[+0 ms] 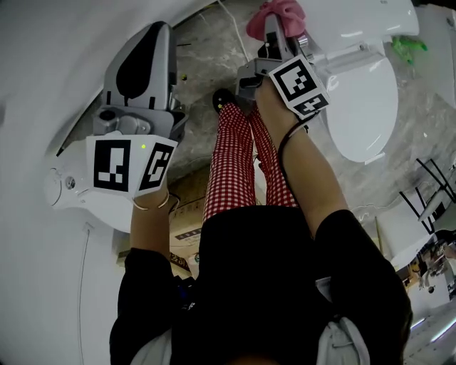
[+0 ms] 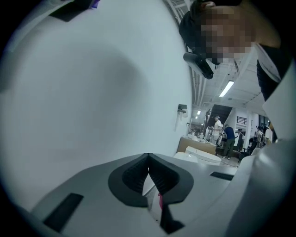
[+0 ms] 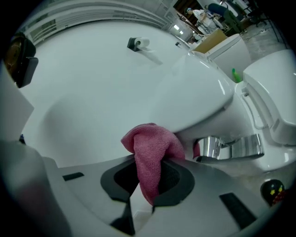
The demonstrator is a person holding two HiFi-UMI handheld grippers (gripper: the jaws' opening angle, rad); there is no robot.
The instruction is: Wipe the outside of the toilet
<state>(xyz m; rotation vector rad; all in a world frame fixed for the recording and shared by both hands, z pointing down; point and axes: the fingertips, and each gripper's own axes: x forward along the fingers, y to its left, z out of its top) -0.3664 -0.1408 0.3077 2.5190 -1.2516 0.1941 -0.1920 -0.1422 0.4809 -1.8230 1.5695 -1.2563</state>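
Observation:
The white toilet (image 1: 363,100) stands at the upper right of the head view with its lid down, and its tank (image 1: 356,21) lies beyond. My right gripper (image 1: 274,27) is shut on a pink cloth (image 1: 279,11) that touches the toilet beside the tank. In the right gripper view the cloth (image 3: 150,150) bulges out of the right gripper (image 3: 148,181), against the underside of the white lid (image 3: 199,92) and next to a chrome fitting (image 3: 229,147). My left gripper (image 1: 153,36) is held up at the left, shut and empty (image 2: 149,173), facing a plain white surface.
A white fixture (image 1: 68,182) sits low at the left under my left gripper. My legs in red checked trousers (image 1: 235,164) stand on the marble floor (image 1: 206,50). A cardboard box (image 1: 187,232) lies by my feet. A green item (image 1: 407,46) and a wire rack (image 1: 434,189) are at the right.

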